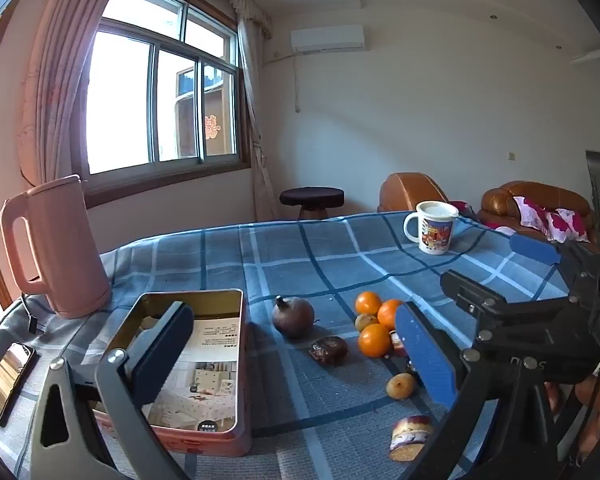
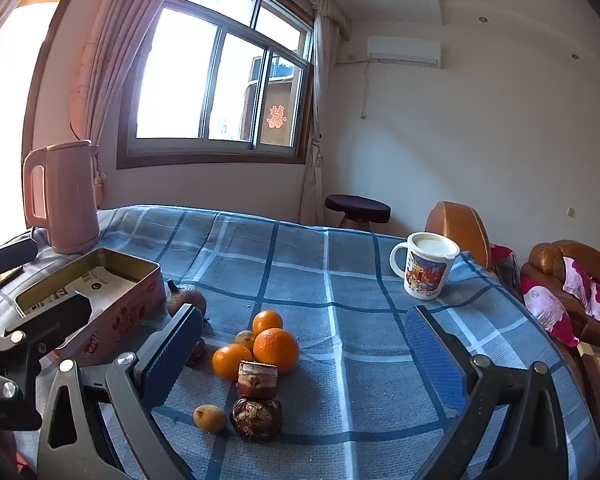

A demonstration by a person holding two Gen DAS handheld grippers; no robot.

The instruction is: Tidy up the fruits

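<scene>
the left gripper point(image 1: 296, 354) has its jaws wide apart with nothing between the pads, hovering low over a table draped in a blue checked cloth point(image 1: 284, 256); its left finger point(image 1: 160, 356) stands in front of an open pink tin box point(image 1: 236, 360), lined with printed paper, at the near left of the table; the right gripper point(image 2: 304, 360) is likewise spread fully, empty, with the loose fruit lying on the cloth between and beyond its fingers; three oranges point(image 2: 275, 350) sit clustered together near the middle of the table, a small yellowish fruit point(image 2: 245, 338) tucked against them on the far side; just near of the oranges lies a cut piece with a red rind point(image 2: 257, 380), then a dark brown wrinkled fruit point(image 2: 256, 418), with another small yellow fruit point(image 2: 209, 418) beside it to the left; a dull brown round fruit with a stem point(image 1: 293, 316) rests between the oranges and the box, apart from both; a pink kettle point(image 1: 54, 248) stands at the far left behind the box; a phone point(image 1: 6, 380) lies at the near left edge; a white printed mug point(image 2: 424, 266) with a lid stands at the far right; beyond the table are a window, a dark stool and a brown sofa.
</scene>
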